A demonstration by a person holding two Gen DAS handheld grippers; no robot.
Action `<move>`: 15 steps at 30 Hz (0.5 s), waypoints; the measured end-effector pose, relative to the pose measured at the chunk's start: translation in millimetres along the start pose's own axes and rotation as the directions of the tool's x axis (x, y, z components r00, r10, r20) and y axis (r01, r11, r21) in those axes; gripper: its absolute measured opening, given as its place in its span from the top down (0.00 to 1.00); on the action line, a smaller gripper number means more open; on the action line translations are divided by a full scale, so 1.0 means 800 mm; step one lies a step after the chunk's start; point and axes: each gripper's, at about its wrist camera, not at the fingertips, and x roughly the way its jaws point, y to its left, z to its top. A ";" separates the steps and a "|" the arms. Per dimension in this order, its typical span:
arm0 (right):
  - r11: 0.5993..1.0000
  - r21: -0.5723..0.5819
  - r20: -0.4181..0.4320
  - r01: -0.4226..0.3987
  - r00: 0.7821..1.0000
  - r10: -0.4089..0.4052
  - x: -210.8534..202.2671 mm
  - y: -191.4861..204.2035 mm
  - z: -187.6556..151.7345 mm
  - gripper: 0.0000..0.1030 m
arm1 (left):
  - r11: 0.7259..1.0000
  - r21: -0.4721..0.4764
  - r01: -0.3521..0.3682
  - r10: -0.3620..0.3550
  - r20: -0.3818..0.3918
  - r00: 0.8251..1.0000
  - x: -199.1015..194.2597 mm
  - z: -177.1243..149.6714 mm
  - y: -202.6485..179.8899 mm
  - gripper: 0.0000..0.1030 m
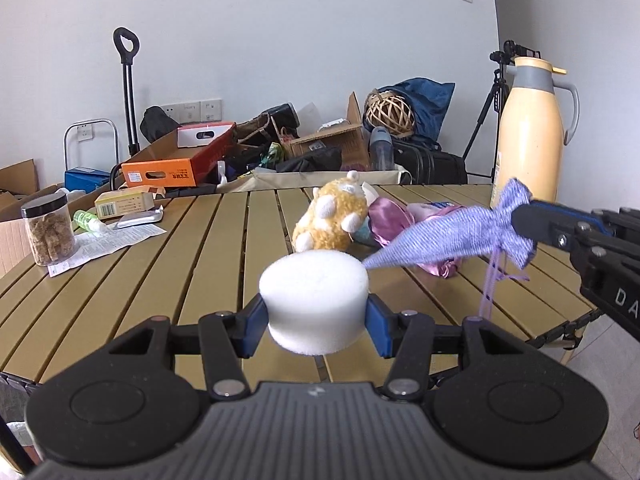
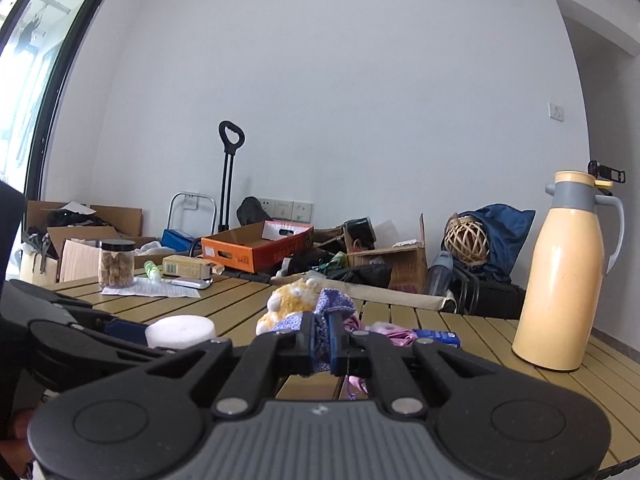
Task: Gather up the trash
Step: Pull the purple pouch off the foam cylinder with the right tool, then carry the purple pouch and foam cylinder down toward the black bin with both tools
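My left gripper [image 1: 316,312] is shut on a white foam puck [image 1: 314,294], held above the slatted wooden table [image 1: 160,264]; the puck [image 2: 180,332] also shows at the left of the right wrist view. My right gripper [image 2: 321,338] is shut on a purple woven cloth scrap [image 2: 334,304]. From the left wrist view that scrap [image 1: 452,240] stretches leftward from the right gripper [image 1: 524,216], loose threads dangling. Behind them lie a yellow plush toy [image 1: 332,216] and crumpled pink wrappers [image 1: 400,216].
A cream thermos jug [image 2: 564,276] stands at the table's right. At the far left sit a jar of snacks [image 1: 50,230], a small carton [image 1: 124,202], a green tube [image 1: 90,220] and a paper sheet [image 1: 108,242]. Boxes and bags crowd the floor beyond.
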 end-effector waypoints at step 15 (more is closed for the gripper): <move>0.996 0.086 -0.268 0.005 0.963 0.018 0.053 -0.008 -0.047 0.39 | 1.000 -0.003 -0.025 0.025 -0.045 0.999 0.011 -0.004 0.000 0.49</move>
